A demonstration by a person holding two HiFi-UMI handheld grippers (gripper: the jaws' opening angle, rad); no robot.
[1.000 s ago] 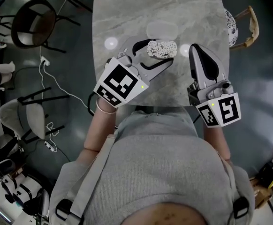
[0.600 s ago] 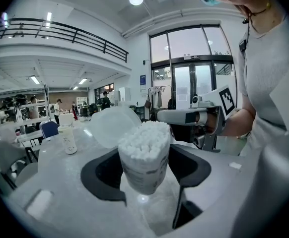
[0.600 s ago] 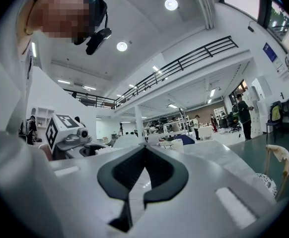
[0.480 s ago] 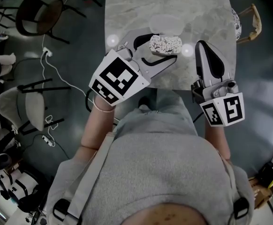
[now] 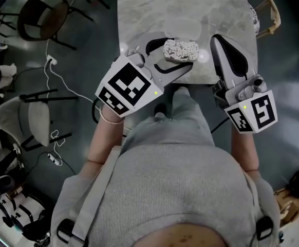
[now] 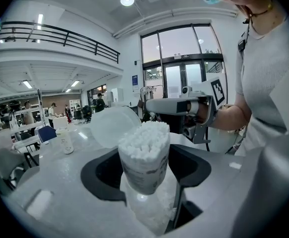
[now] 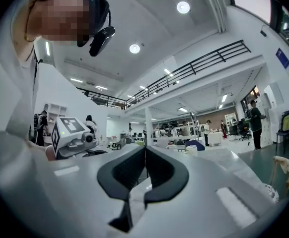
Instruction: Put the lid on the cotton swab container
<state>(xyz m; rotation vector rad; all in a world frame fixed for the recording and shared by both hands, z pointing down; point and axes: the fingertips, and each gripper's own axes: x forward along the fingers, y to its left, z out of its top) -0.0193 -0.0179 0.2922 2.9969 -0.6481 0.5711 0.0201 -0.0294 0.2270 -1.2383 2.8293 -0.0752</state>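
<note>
A clear cotton swab container (image 5: 180,50), packed with white swabs, sits between the jaws of my left gripper (image 5: 176,56), which is shut on it. It hangs over the near part of the grey marble table (image 5: 154,14). In the left gripper view the container (image 6: 143,155) fills the middle between the dark pads, and the translucent round lid (image 6: 112,125) shows just behind it. From above, the lid (image 5: 184,27) lies on the table beyond the container. To the right, my right gripper (image 5: 221,41) is shut with nothing in it; in its own view the right gripper (image 7: 145,150) has its pads together.
The table's near edge (image 5: 190,83) runs just under both grippers. A black chair (image 5: 44,17) and a white cable (image 5: 62,91) are on the dark floor to the left. A wooden chair (image 5: 266,14) stands at the table's right side. A small white bottle (image 6: 65,142) stands farther off on the table.
Both grippers have drawn back toward the table's near edge, the left one still carrying the container. The lid has stayed on the table. Neither gripper's jaws have changed.
</note>
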